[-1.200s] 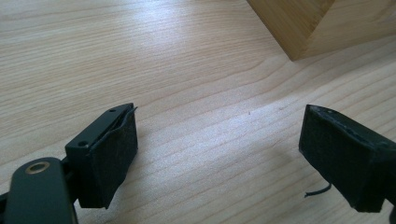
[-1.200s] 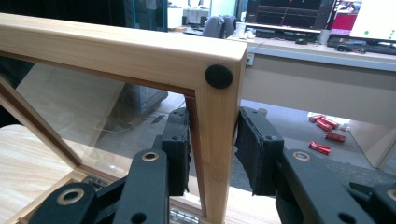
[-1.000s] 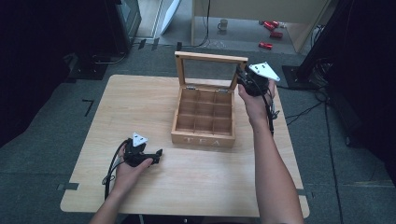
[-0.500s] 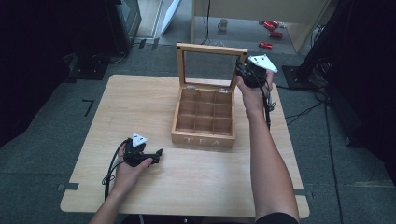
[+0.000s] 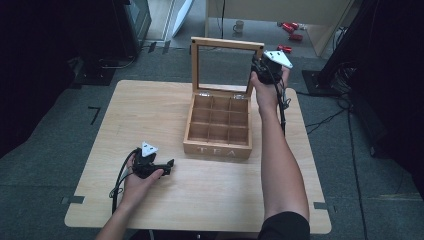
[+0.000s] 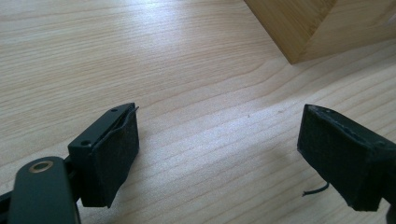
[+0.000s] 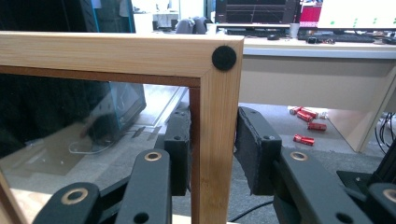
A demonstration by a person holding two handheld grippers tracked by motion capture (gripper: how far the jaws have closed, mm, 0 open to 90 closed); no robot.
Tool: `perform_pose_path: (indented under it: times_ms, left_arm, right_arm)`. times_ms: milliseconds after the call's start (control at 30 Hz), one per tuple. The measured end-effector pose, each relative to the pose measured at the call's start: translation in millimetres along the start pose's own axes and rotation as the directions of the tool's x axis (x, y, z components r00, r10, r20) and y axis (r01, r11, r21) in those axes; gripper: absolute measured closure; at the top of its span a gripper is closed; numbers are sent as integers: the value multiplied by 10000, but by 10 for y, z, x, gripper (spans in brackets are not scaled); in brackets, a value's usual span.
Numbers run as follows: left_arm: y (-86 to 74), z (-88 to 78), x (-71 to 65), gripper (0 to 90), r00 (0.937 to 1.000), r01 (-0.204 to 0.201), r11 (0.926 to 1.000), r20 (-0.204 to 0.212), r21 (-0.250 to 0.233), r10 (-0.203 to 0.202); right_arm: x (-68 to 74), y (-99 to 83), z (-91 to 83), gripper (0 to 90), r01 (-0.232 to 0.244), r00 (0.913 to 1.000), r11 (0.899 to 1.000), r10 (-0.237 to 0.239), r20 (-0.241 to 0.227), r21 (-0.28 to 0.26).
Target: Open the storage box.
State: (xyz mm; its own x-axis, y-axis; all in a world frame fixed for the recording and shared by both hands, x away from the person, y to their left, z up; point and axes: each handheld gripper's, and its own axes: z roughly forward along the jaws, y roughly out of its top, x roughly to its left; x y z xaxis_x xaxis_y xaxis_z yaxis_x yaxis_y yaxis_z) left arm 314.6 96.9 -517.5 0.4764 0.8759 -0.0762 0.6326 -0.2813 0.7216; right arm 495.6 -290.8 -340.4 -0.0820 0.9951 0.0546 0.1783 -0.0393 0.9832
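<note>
While upright, glass-paned lid [image 5: 223, 67] shows pale wood frame

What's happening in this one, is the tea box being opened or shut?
A person works at a wooden table with a claw in each hand. The right claw grips the right side rail of the glass-paned lid of the wooden tea box, and the lid stands upright with the empty compartments exposed. Which way the lid is heading cannot be told from this moment alone. The left claw rests on the table in front of the box, jaws wide apart with nothing between them.
</note>
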Motion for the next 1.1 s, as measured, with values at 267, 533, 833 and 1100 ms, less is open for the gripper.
perform_pose_path:
  times_ms: [267,533,833,1100]
  left_arm:
    - [2,1,4,135,10000,35,10000,36,-21,-35]
    - [3,1,11,136,9999,88,9999,115,-57,-88]
    - [7,7,4,138,9999,75,10000,110,-40,-74]
    - [7,9,0,138,9999,68,10000,83,-52,-68]
  right_arm:
    - [2,21,189,682,-130,9993,9999,127,340,100]
    - [-95,-9,351,878,-825,9941,9965,813,724,132]
    - [-80,-162,379,815,-672,9947,9965,630,813,503]
    - [-65,-215,308,755,-45,9971,9959,-23,757,900]
